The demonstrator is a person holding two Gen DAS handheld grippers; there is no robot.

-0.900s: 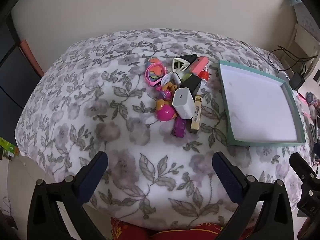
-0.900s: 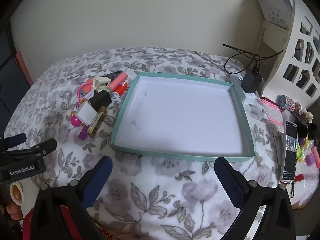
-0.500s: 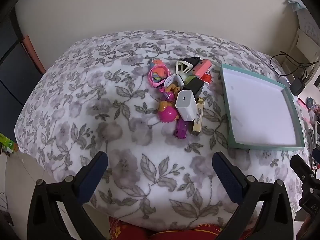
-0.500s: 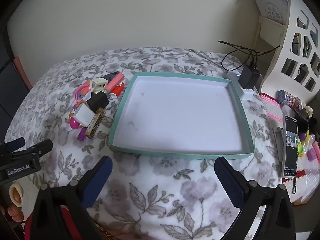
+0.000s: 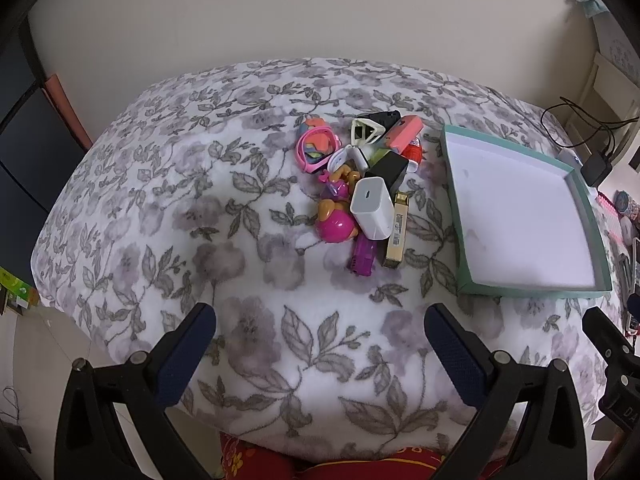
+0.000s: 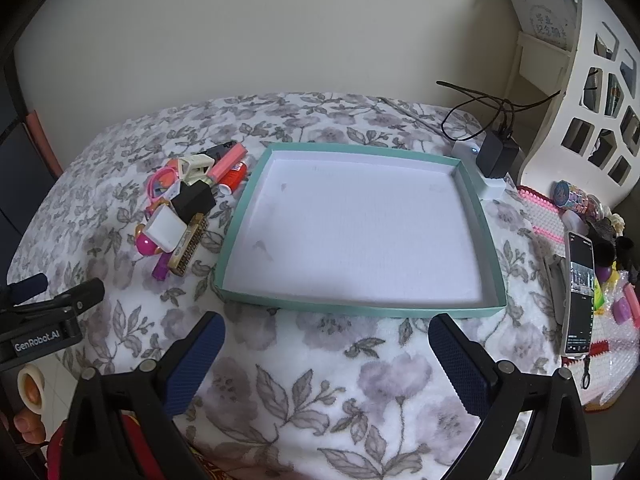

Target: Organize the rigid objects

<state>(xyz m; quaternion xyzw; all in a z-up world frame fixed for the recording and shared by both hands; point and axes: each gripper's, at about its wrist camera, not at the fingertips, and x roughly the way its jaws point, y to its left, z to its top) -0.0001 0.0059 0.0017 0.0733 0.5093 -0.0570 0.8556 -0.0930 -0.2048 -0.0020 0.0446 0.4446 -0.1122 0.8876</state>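
In the left wrist view, the left gripper (image 5: 320,332) hangs over the floral blanket (image 5: 168,216) with its jaws wide apart and nothing between them. Ahead of it and slightly to its right lies the pile (image 5: 360,188) of small things: a white charger (image 5: 372,208) on top, a pink ball (image 5: 335,227) touching its left side, a purple toy (image 5: 362,256) and a gold bar (image 5: 396,236) nearest the gripper, a black block (image 5: 388,170) behind the charger, pink goggles (image 5: 316,150) and an orange tube (image 5: 404,133) farther off. The teal tray (image 5: 454,200) sits ahead to the right, just beside the pile and apart from it. Part of the right gripper (image 5: 612,356) shows at the right edge. In the right wrist view, the right gripper (image 6: 326,340) also stands wide apart and holds nothing, above the blanket (image 6: 320,380). The tray (image 6: 236,216) lies straight ahead, near the fingertips, with only its white floor showing. The pile (image 6: 184,208) sits ahead to the left, beside the tray's left wall. The left gripper (image 6: 40,312) shows at the left edge, and a phone (image 6: 578,292) lies to the right.
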